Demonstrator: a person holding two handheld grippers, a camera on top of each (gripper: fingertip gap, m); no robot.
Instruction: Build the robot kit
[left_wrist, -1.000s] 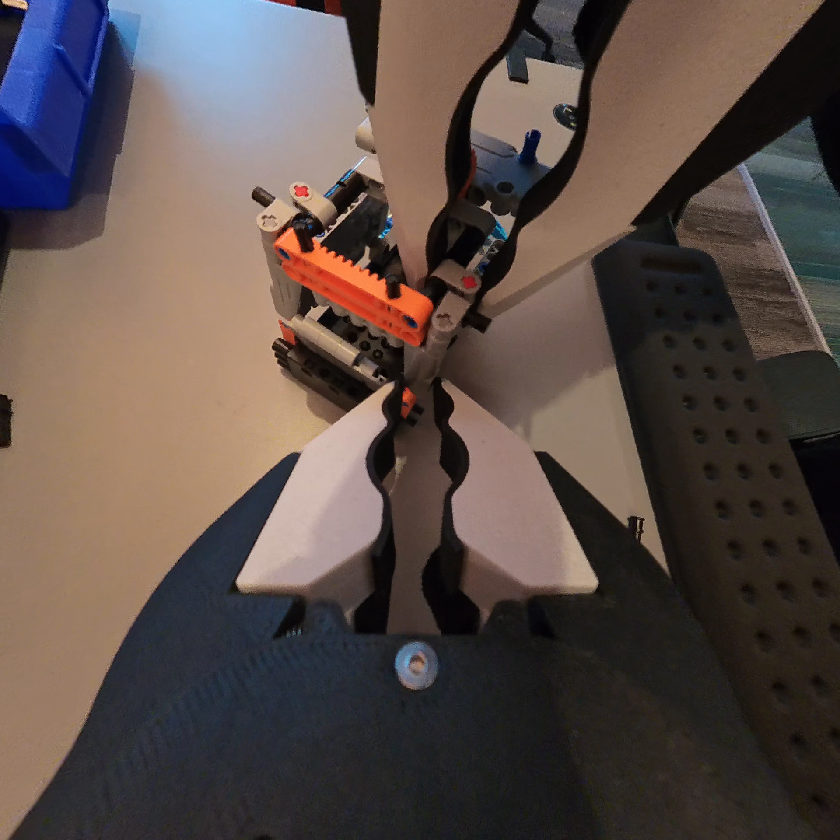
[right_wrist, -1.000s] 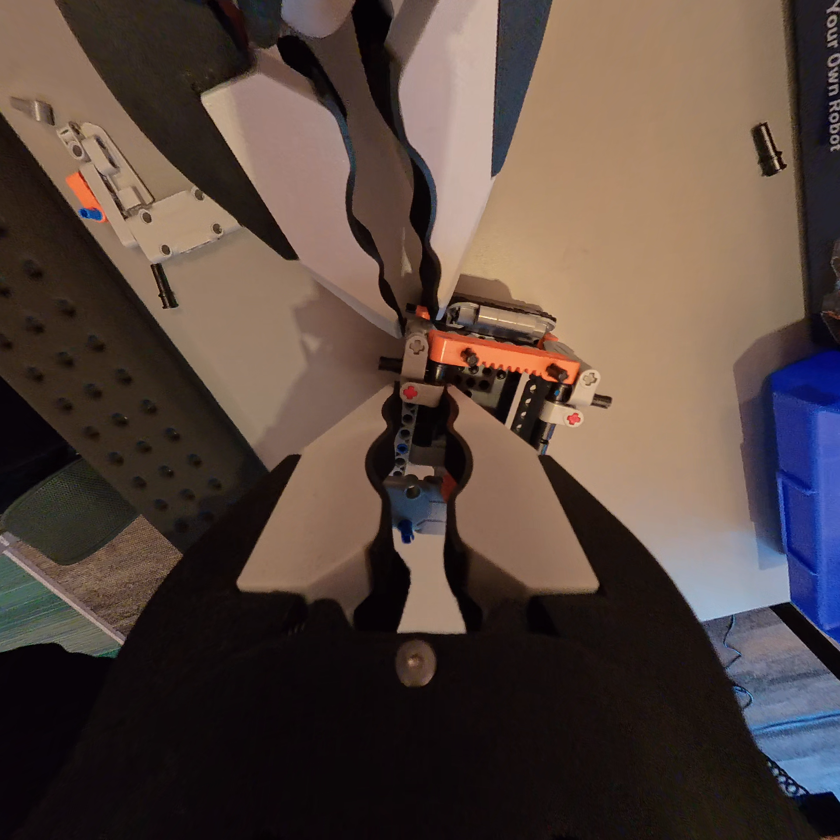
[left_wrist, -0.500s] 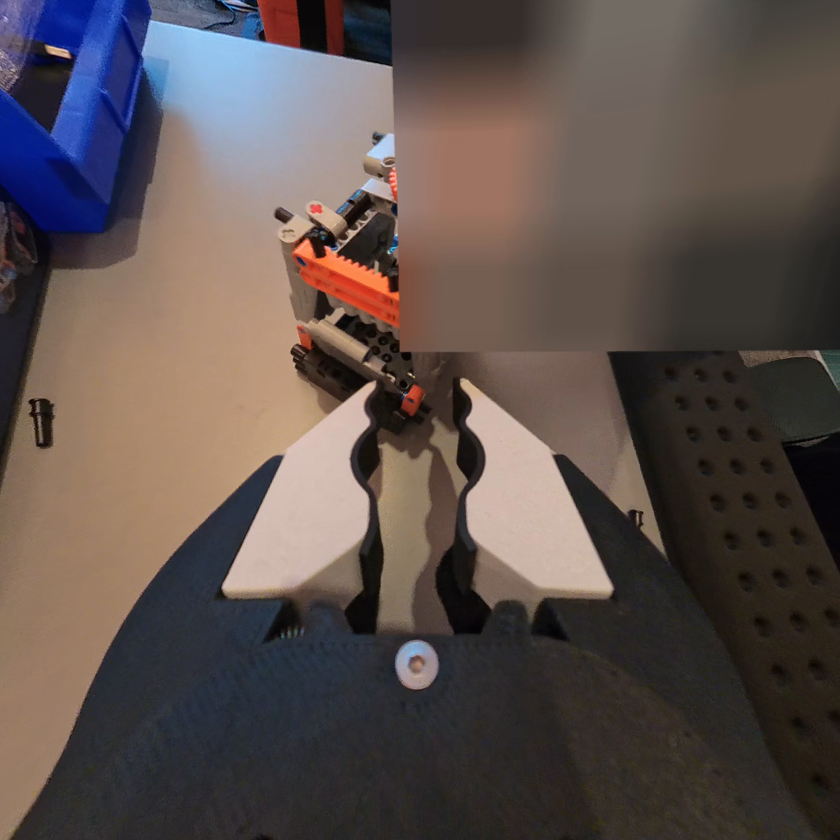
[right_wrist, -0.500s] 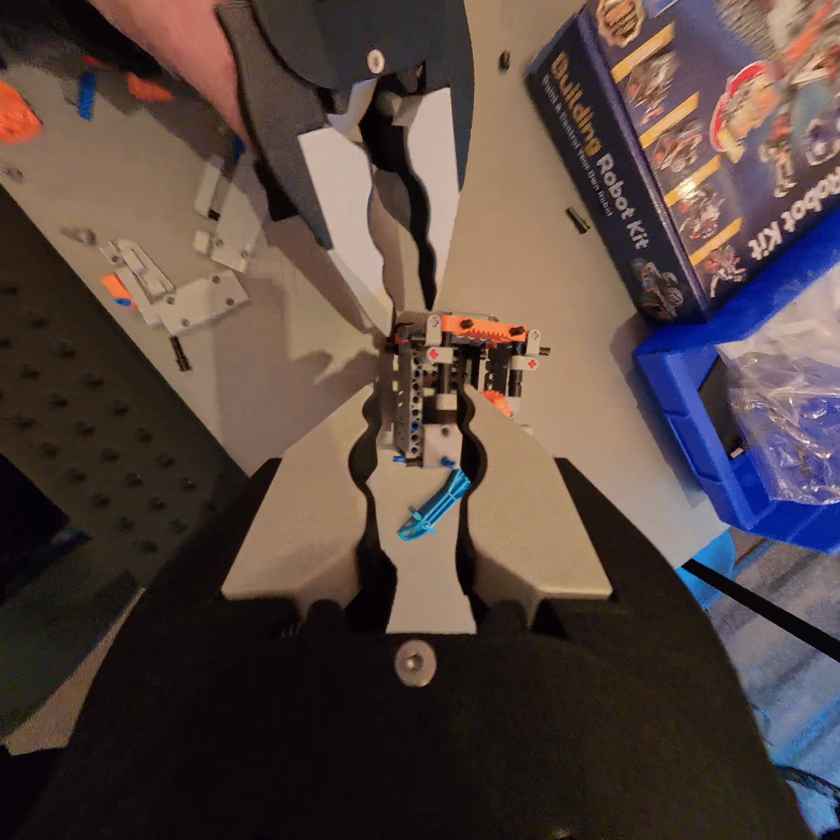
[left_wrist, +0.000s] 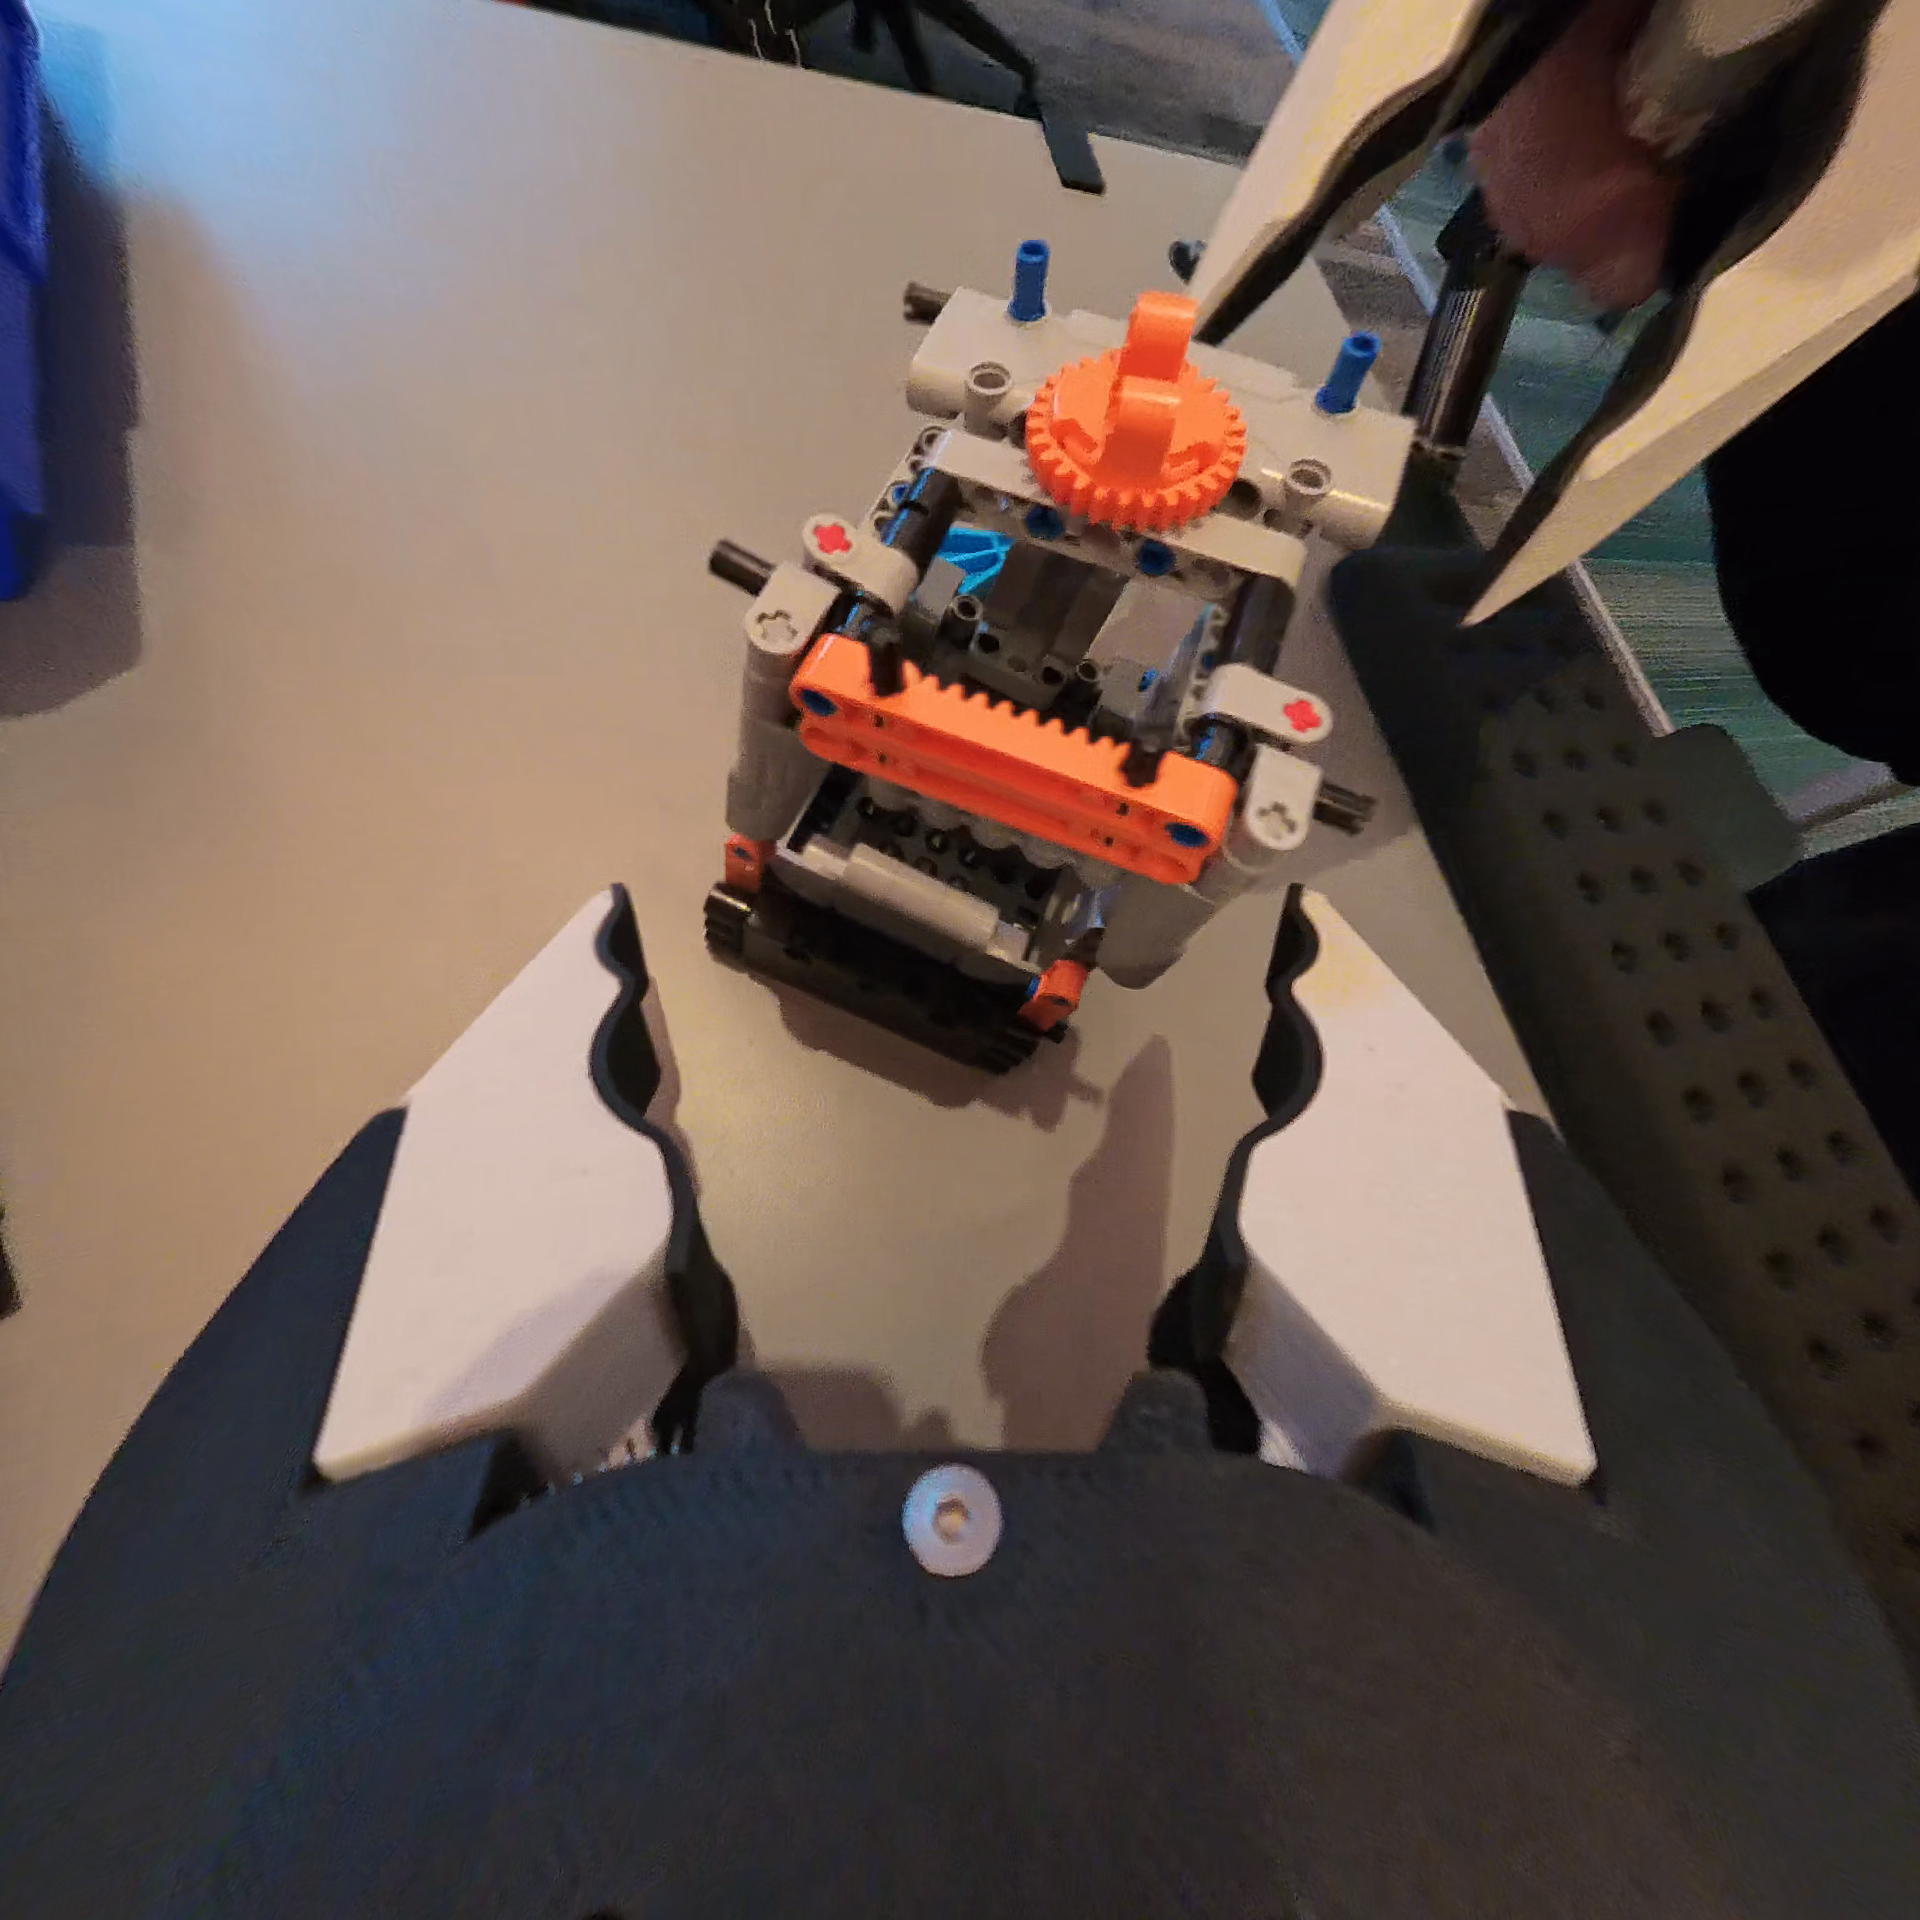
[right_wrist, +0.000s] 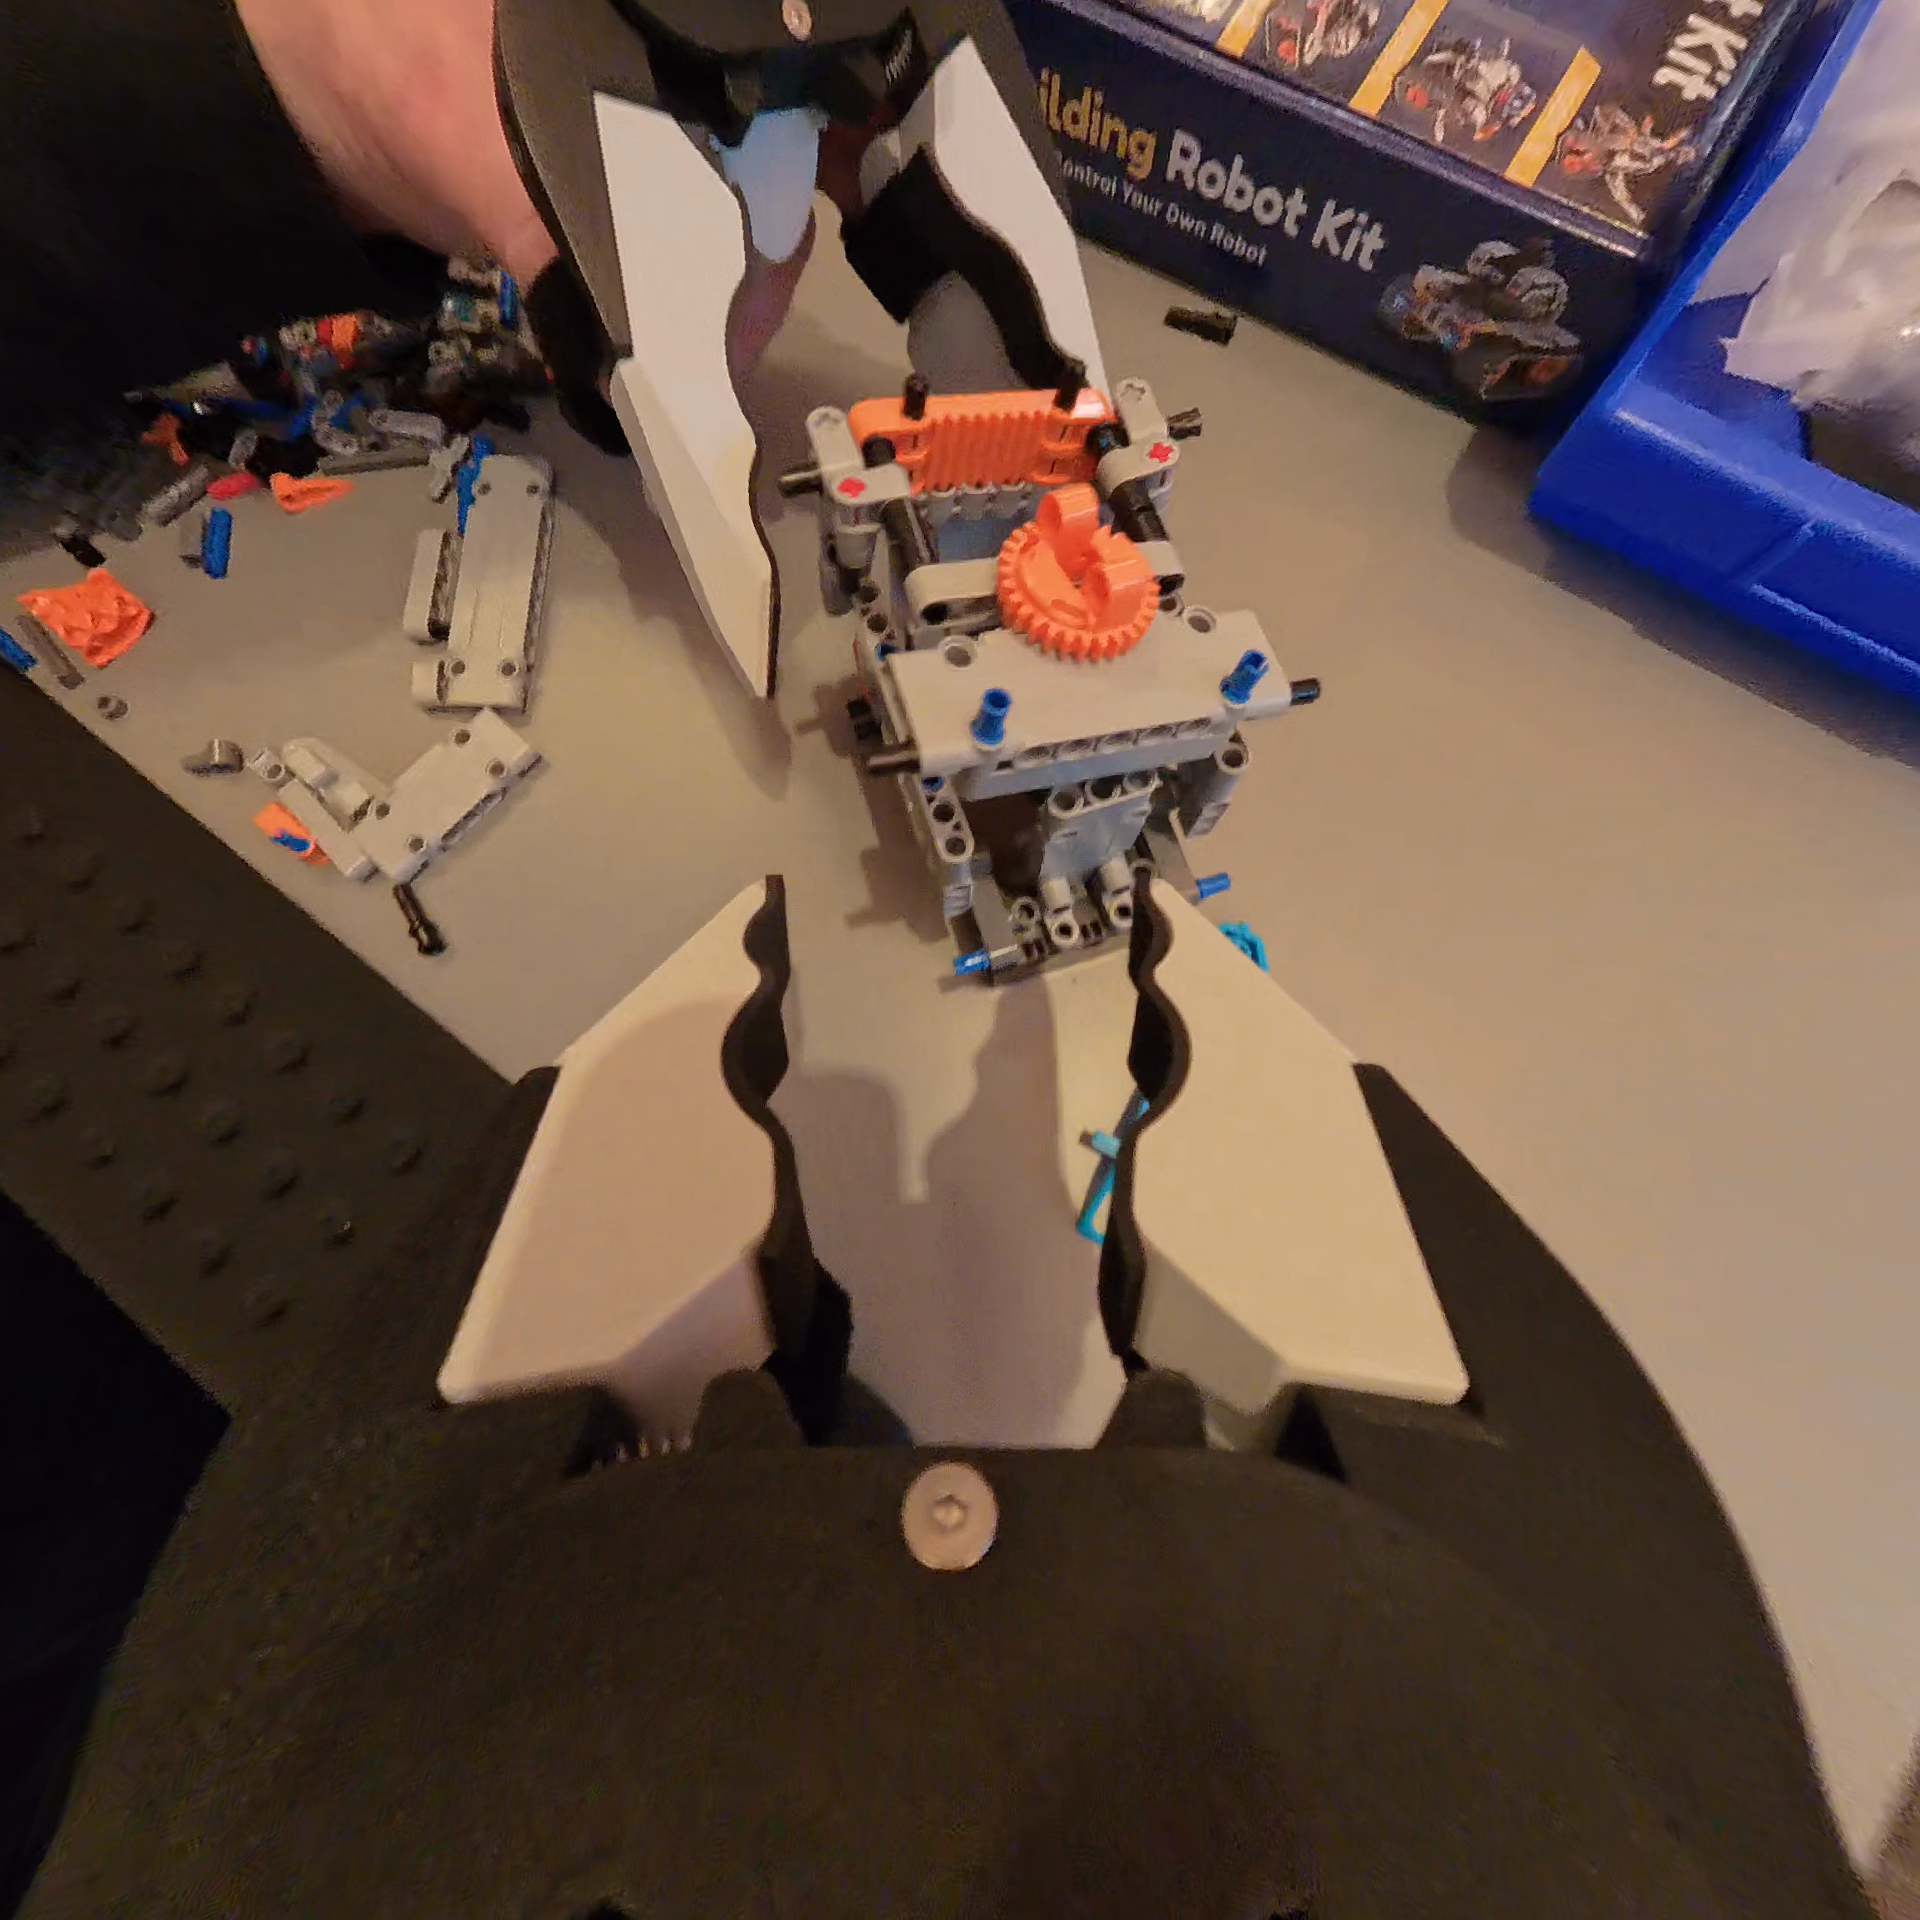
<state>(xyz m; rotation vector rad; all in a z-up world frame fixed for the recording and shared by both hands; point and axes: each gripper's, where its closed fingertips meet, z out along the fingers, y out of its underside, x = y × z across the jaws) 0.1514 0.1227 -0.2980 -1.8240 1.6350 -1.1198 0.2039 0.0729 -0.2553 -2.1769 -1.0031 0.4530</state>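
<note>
A grey, black and orange brick-built model (left_wrist: 1018, 675) stands on the grey table (left_wrist: 364, 520), with an orange gear (left_wrist: 1138, 436) on top and an orange toothed beam (left_wrist: 1008, 748) across one end. My left gripper (left_wrist: 956, 914) is open and empty, its tips on either side of the model's base without touching it. My right gripper (right_wrist: 956, 894) is open and empty at the model's (right_wrist: 1039, 675) opposite end; its right finger (right_wrist: 1247, 1143) lies next to a light blue piece (right_wrist: 1107, 1174). Each gripper also shows in the other's view, open, above the model.
A pile of loose parts (right_wrist: 312, 416) and grey panels (right_wrist: 488, 592) lie to the left in the right wrist view. A dark kit box (right_wrist: 1351, 156) and a blue bin (right_wrist: 1714, 468) stand at the back right. A black perforated chair part (left_wrist: 1662, 987) borders the table edge.
Both grippers have opened wide, let go of the model and drawn back. The model now stands free on the table.
</note>
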